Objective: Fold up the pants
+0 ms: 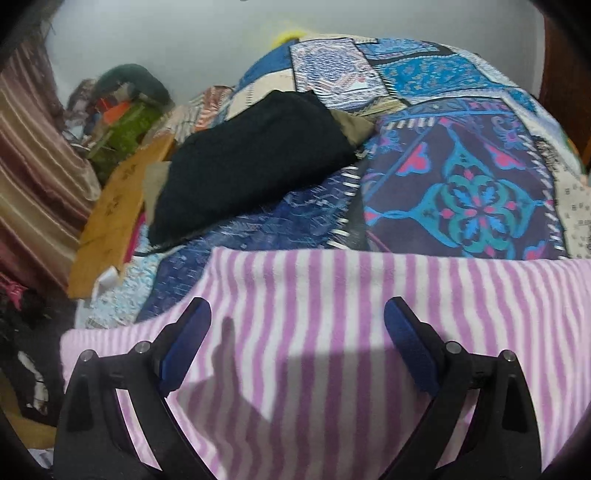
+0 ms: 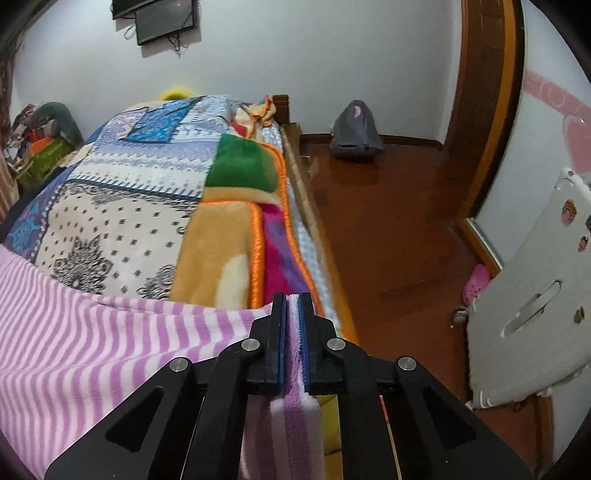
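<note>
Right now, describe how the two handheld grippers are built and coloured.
The left gripper and the right gripper look alike: black plastic linkage arms with triangular cutouts, round silver pivot pins, and blue pads lining the inner faces of the fingers. No cables, markings or sleeves show.

Pale walls [image 2: 295, 55]; dark screens [image 2: 162, 18] mounted high on far wall; reddish wooden floor [image 2: 388, 221] right of bed [image 2: 295, 162]; wooden door frame [image 2: 484, 92] far right; striped curtain [image 1: 33, 166] left.

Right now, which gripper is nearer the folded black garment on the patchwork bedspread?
Left. The left gripper hovers open over the pink-striped fleece pants, the folded black garment just beyond. The right gripper pinches the pants' edge by the bedside.
</note>
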The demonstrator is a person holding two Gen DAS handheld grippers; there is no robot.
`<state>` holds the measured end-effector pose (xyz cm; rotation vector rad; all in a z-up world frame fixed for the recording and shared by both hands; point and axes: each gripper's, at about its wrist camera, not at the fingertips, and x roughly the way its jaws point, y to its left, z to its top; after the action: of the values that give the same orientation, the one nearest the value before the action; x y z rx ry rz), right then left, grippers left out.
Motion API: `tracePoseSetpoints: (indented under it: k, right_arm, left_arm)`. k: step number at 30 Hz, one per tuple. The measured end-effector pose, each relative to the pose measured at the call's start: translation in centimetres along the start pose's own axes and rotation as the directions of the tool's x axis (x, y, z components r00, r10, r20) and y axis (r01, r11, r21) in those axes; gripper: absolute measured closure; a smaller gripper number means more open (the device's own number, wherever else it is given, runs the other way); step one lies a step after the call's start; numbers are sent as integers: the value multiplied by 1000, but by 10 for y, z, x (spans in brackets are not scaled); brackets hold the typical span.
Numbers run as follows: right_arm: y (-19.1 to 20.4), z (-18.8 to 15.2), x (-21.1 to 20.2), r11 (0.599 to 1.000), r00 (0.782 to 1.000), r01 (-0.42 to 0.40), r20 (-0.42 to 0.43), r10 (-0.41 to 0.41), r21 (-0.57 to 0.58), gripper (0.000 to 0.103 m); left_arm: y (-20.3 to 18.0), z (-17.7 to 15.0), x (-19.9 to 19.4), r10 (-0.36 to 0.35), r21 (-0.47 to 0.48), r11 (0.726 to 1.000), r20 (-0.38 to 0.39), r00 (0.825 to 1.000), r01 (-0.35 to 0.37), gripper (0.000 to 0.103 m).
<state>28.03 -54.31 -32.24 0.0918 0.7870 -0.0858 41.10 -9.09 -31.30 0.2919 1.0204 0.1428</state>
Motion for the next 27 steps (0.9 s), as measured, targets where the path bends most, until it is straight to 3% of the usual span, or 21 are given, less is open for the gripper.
tracePoseSetpoints:
  k: [7, 10, 12, 14, 18, 22, 27]
  right_arm:
    - [-6, -6, 16, 999, 992, 47, -119, -47, -2, 96]
    - [-13, -3, -6, 998, 991, 64, -115, -62, 10, 87]
    - [-17, -4, -26, 998, 994, 56, -97, -54, 16, 77]
    - [-20, -5, -51, 998, 996, 57, -69, -55, 21, 60]
    - [-22, -14, -104, 999, 999, 34, -30, -34, 27, 60]
    - [-23, -30, -155, 999, 1000, 5, 6, -5, 49, 42]
    - [-20, -54, -189, 985, 995, -100, 14, 99, 138, 35]
  left_arm:
    - [4, 6, 7, 36, 17, 999, -22, 999, -36, 5]
    - [9, 8, -2, 26, 14, 1000, -46, 999, -25, 10]
    - [11, 5, -18, -13, 5, 1000, -38, 999, 13, 10]
    - [8, 2, -36, -37, 7, 999, -16, 999, 37, 10]
    - [-4, -7, -78, -111, 29, 993, 25, 993, 110, 10]
    - [-28, -19, -124, -191, 90, 979, 79, 978, 184, 10]
    - [-72, -39, -168, -311, 166, 942, 102, 945, 292, 10]
